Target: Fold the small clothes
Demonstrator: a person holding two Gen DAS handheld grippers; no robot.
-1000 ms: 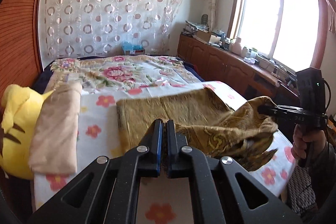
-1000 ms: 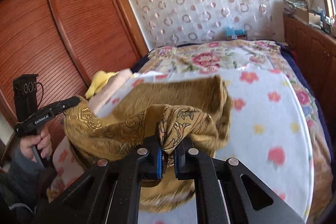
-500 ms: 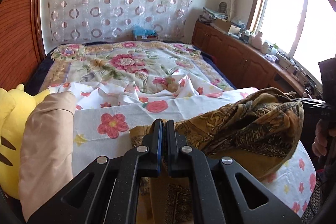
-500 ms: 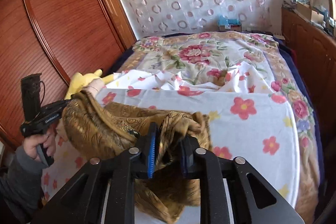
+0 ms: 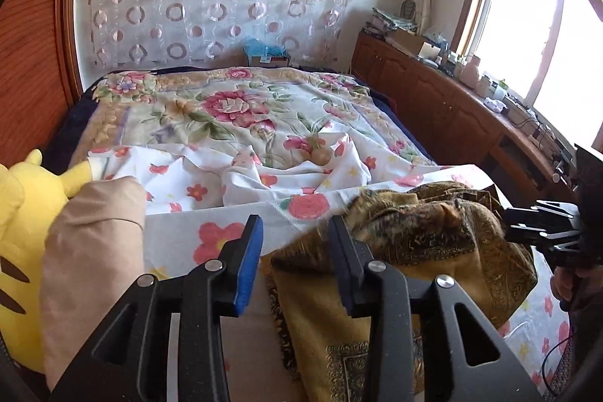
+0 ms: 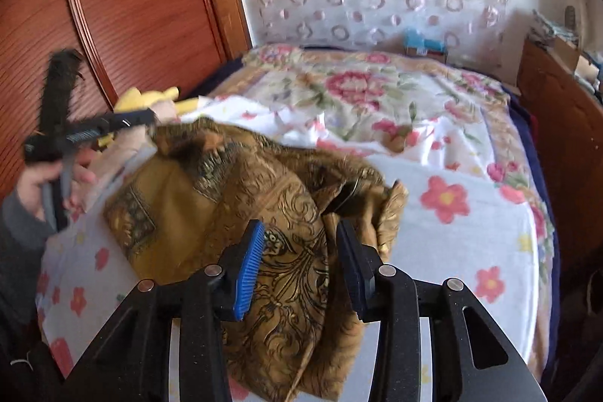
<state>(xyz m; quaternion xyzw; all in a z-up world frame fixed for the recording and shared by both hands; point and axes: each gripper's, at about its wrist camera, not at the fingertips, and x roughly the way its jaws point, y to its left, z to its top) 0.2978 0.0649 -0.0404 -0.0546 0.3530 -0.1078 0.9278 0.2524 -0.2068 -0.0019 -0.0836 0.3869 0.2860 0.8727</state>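
You are letting go with both grippers: a second ago each was pinched shut on the gold patterned cloth [image 6: 241,198], and now the left gripper [image 5: 296,247] and the right gripper [image 6: 299,260] are both opening, fingers apart, with the cloth lying loose between them rather than pressed. The cloth is resting folded over on the flowered bed sheet [image 6: 471,251], beside the beige garment [image 5: 90,251] and yellow plush toy [image 5: 19,221]. That is suggesting one fold is laid, though the bunched right side is probably needing smoothing. No readable writing is showing; the left gripper is too blurred in the right view.
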